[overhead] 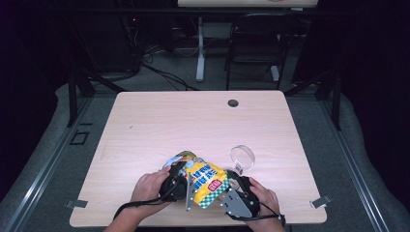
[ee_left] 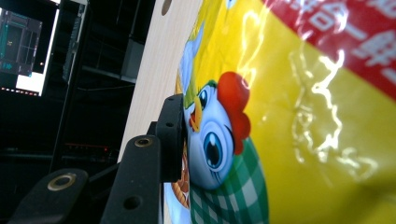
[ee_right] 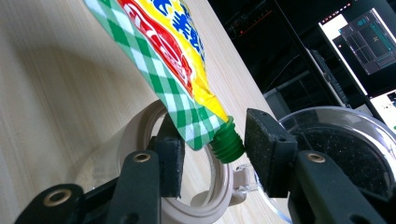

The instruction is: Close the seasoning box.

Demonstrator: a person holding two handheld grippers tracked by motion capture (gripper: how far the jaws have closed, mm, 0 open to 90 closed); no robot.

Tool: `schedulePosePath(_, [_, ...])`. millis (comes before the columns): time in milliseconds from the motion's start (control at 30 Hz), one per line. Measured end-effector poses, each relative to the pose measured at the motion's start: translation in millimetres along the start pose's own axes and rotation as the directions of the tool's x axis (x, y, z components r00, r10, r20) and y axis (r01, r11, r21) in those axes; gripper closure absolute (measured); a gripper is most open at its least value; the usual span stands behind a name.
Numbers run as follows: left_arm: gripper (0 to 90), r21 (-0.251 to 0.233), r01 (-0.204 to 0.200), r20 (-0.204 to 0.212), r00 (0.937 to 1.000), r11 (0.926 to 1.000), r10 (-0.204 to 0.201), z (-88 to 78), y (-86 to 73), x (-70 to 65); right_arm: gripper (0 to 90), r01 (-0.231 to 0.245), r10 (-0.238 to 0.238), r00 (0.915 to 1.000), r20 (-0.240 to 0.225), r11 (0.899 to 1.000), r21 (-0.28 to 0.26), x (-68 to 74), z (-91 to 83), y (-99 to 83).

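A yellow snack pouch [overhead: 207, 181] with a green checked edge and a cartoon chicken [ee_left: 219, 140] is held tilted above the near part of the table. My left gripper [overhead: 178, 180] is shut on its upper end. One black pad [ee_left: 173, 135] presses on the foil, and the other jaw is hidden behind the pouch. The pouch's green spout [ee_right: 227, 141] points down over a beige-rimmed jar [ee_right: 135, 140] with a clear hinged lid [ee_right: 336, 149] swung open. My right gripper [ee_right: 217, 142] is open, its jaws on either side of the spout with a gap showing.
The wooden table [overhead: 193, 121] has a cable hole [overhead: 233, 103] near its far edge. The clear lid [overhead: 242, 157] lies just beyond my right gripper [overhead: 237, 192]. A dark chair [overhead: 256, 43] and cables stand on the floor behind the table.
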State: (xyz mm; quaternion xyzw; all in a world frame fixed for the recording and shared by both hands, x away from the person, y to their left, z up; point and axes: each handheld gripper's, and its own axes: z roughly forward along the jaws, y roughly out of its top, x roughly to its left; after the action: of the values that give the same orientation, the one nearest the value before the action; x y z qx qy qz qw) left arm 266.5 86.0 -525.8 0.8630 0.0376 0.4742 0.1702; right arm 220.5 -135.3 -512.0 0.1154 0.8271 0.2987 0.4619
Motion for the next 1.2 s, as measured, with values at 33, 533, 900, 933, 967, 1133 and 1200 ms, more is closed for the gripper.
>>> schedulePosePath(33, [63.3,0.004,-0.001,0.000,1.0000,1.0000,0.001,-0.1,0.2,-0.6,59.7,0.000,0.000,1.0000,-0.001,1.000,-0.004,0.3,0.3,0.1])
schedulePosePath(533, [63.4,0.015,-0.012,-0.007,0.9999,0.9998,0.012,0.3,-0.7,-1.2,64.6,0.015,-0.015,0.9998,-0.012,1.000,0.012,2.0,3.8,2.5])
schedulePosePath(900, [63.4,0.020,-0.022,-0.024,0.9995,0.9996,0.022,-1.9,0.1,-1.2,67.7,0.003,-0.003,0.9996,-0.027,1.000,0.024,2.1,4.5,4.7])
schedulePosePath(933, [63.4,0.020,-0.027,-0.026,0.9993,0.9994,0.027,-2.1,0.2,-1.0,67.9,0.000,0.000,0.9997,-0.025,1.000,0.021,2.6,4.6,4.5])
schedulePosePath(967, [63.4,0.021,-0.027,-0.028,0.9992,0.9994,0.028,-2.4,0.3,-1.1,68.0,0.000,0.001,0.9997,-0.023,1.000,0.020,3.1,4.6,4.5])
schedulePosePath(1133, [63.4,0.021,-0.038,-0.037,0.9986,0.9991,0.038,-3.4,0.8,-0.8,68.3,-0.010,0.010,0.9999,-0.010,1.000,0.008,4.8,4.5,3.3])
schedulePosePath(1200, [63.5,0.024,-0.044,-0.039,0.9983,0.9988,0.044,-3.8,1.2,-0.9,68.5,-0.006,0.006,0.9999,-0.009,1.000,0.016,4.9,3.7,3.1])
